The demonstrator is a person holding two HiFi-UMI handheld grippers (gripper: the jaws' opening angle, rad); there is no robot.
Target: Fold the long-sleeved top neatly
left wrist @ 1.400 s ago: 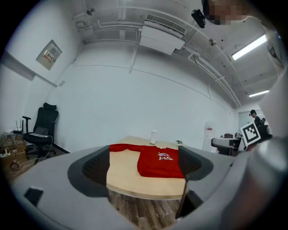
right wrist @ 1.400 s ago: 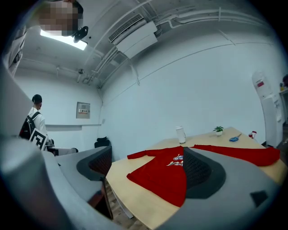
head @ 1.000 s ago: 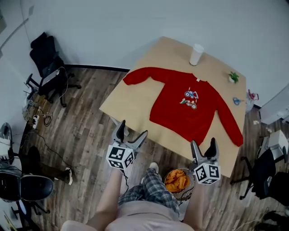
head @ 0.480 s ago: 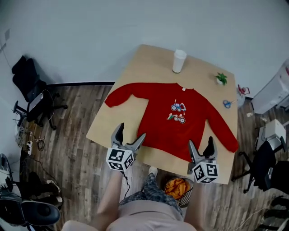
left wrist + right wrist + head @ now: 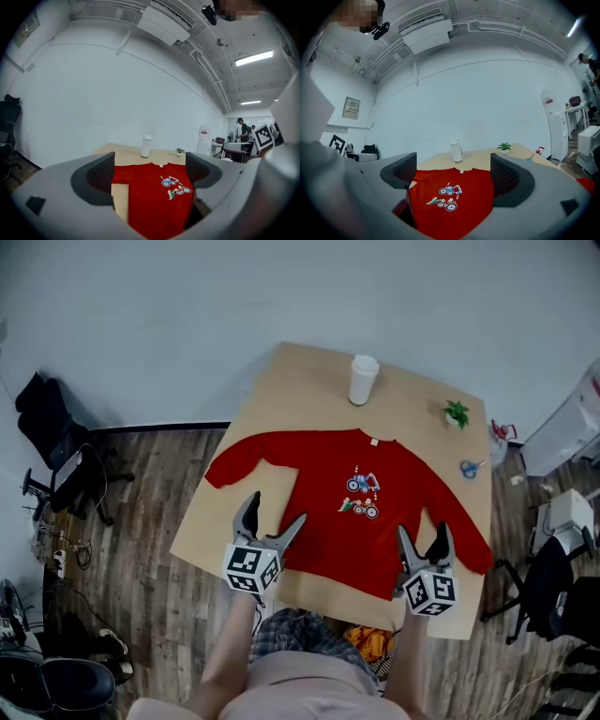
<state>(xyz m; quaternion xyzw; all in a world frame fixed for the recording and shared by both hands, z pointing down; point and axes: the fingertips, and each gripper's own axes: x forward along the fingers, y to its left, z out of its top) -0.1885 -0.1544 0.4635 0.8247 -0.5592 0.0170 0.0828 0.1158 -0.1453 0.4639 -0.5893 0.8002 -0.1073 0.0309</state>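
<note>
Wooden table [image 5: 300, 381] against a white wall, red long-sleeved top [image 5: 328, 531] lay flat on it, collar toward twelve o'clock, my left gripper [image 5: 274, 512] at seven, right gripper [image 5: 424, 535] at five, both jaws spread wide near its hem.

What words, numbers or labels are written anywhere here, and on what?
Nothing here reads as text.
Top: its print shows small vehicles, no legible letters.
Neck tag: too small to read.
Wall notice: too blurred to read.
Left cube and right cube: black-and-white square patterns, not letters.
</note>
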